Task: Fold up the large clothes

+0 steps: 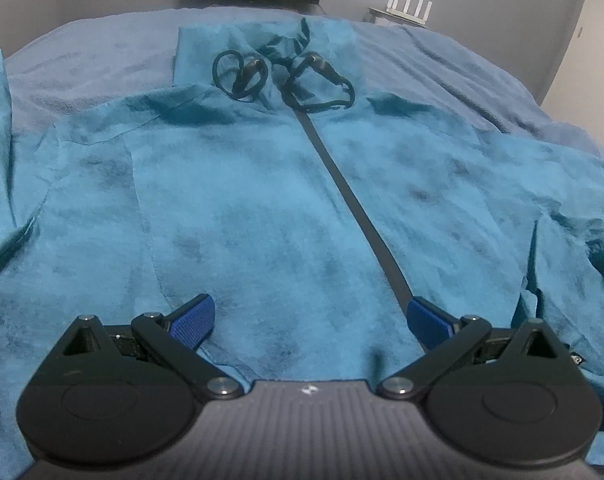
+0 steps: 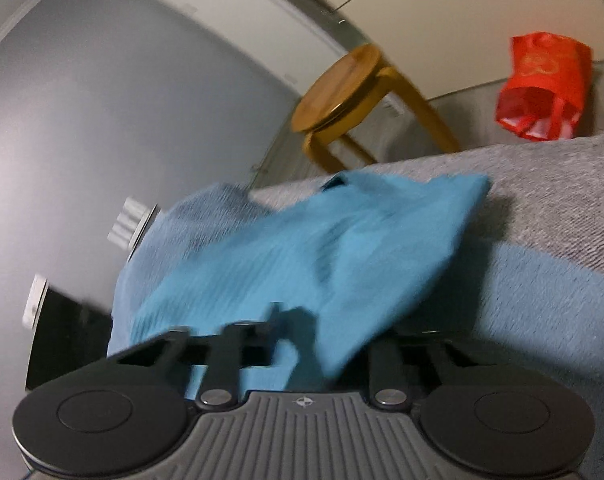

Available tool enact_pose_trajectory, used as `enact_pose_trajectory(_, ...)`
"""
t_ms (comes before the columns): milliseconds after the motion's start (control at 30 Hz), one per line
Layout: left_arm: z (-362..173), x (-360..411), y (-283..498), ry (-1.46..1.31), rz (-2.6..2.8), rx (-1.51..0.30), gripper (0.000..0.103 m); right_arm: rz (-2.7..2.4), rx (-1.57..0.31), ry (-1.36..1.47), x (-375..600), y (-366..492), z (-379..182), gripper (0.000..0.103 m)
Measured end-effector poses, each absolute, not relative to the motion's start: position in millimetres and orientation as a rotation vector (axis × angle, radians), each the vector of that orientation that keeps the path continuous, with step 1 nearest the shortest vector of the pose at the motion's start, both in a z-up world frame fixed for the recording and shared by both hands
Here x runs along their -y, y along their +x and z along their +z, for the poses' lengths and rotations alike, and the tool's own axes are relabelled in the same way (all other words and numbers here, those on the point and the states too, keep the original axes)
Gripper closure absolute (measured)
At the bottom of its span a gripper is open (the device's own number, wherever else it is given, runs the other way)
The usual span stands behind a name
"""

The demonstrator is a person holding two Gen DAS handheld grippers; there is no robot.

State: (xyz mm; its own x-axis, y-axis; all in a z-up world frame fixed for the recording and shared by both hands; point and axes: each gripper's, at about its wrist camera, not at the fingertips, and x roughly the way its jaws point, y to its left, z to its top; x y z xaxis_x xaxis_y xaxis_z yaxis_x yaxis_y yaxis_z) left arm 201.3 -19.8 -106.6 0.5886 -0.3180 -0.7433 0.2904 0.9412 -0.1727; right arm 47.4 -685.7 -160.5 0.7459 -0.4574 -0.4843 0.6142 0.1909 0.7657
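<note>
- Grey walls ring a bed [image 1: 442, 52] under a blue-grey cover; a wooden stool [image 2: 342, 92] and a red bag [image 2: 542, 88] stand beyond it.
- On the bed lies the teal jacket [image 1: 242, 200], front up, dark zipper [image 1: 358, 208] closed, sleeves spread to both sides.
- My left gripper [image 1: 310, 316] hovers over the hem, jaws wide apart, empty.
- My right gripper [image 2: 302, 336] is closed down on a bunch of teal cloth, likely a sleeve.
- I judge it light, soft, floppy; best taken at seams, cuffs or hem corners.

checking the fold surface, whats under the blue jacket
A blue-grey blanket lies under the blue jacket, showing past its collar and shoulders. What is beneath the jacket's middle is covered. Black drawcords lie on top.
</note>
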Motion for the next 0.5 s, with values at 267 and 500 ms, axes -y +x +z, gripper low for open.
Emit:
enact_pose_trajectory(267,-100.8,15.5,193.9,-0.03,-0.317,-0.813,0.0,-0.671,-0.108,0.834,641.5,69.2,-56.9,0.099)
enact_pose_trajectory(500,-99.4,23.2,184.4,0.046,-0.293,-0.769,0.0,-0.424,-0.084,0.467,544.1,125.5,56.4,0.099)
